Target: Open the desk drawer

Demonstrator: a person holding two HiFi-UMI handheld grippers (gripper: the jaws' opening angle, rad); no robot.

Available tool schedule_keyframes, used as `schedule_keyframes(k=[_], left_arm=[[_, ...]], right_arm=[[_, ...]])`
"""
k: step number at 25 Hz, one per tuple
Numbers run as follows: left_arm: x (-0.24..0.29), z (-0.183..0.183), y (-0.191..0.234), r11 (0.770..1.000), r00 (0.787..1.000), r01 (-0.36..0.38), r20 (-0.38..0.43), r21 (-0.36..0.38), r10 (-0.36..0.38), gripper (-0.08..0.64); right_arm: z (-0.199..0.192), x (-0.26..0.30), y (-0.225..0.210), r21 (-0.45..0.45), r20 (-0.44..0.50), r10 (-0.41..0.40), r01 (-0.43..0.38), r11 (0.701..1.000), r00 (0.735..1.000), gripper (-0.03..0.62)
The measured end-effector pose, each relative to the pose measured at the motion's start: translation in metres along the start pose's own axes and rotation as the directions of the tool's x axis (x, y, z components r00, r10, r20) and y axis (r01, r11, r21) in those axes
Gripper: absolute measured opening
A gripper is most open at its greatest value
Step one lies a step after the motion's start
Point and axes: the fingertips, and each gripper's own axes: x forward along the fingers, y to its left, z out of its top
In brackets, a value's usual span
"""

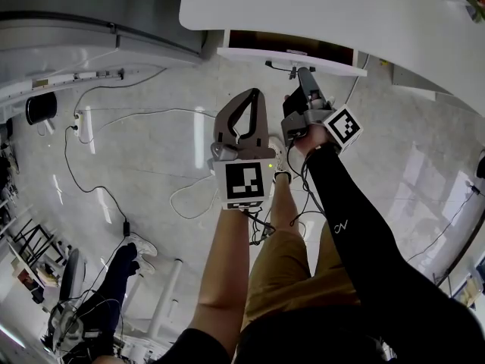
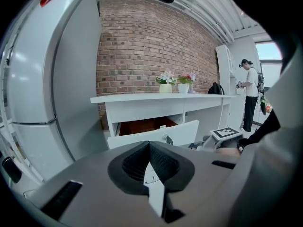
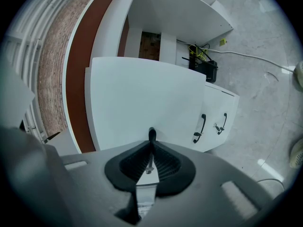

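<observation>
The right tool (image 3: pixel 151 144) grips the drawer handle (image 3: pixel 151 135); only its view shows two cabinet handles (image 3: pixel 202 127), centre right. The left tool (image 2: pixel 150 146), clenched empty, alone shows two flowerpots (image 2: pixel 165 88) on the counter (image 2: pixel 142 98).

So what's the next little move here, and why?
Probably draw the right gripper straight back, away from the desk. Its jaws are clamped on the dark handle of the drawer, which stands only partly out, showing some of its brown inside, so a further pull should finish opening it.
</observation>
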Motion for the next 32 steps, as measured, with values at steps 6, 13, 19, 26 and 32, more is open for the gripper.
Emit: schedule_keyframes(k=[6, 13, 19, 26, 32], left_arm=[[0.004, -0.001, -0.001, 1.000, 1.000, -0.001, -0.012, 0.007, 0.001, 0.008], [-0.005, -0.004, -0.011, 1.000, 1.000, 0.007, -0.014, 0.014, -0.007, 0.008], [-0.011, -0.004, -0.014, 1.000, 1.000, 0.014, -0.012, 0.021, -0.014, 0.008], [-0.018, -0.007, -0.015, 1.000, 1.000, 0.006, -0.014, 0.024, -0.005, 0.008], [-0.024, -0.008, -0.017, 1.000, 1.000, 0.002, -0.009, 0.023, -0.001, 0.008]], right_arm=[[-0.001, 0.000, 0.000, -0.001, -0.019, 0.001, -0.001, 1.000, 1.000, 0.025], [-0.007, -0.015, -0.001, 0.005, -0.034, 0.000, 0.000, 1.000, 0.999, 0.025], [-0.012, -0.026, -0.006, 0.002, -0.056, -0.004, 0.004, 1.000, 0.998, 0.025], [-0.016, -0.035, -0.007, 0.012, -0.067, -0.010, 0.011, 1.000, 0.998, 0.025], [-0.020, -0.043, -0.011, 0.005, -0.077, -0.017, 0.018, 1.000, 0.997, 0.025]])
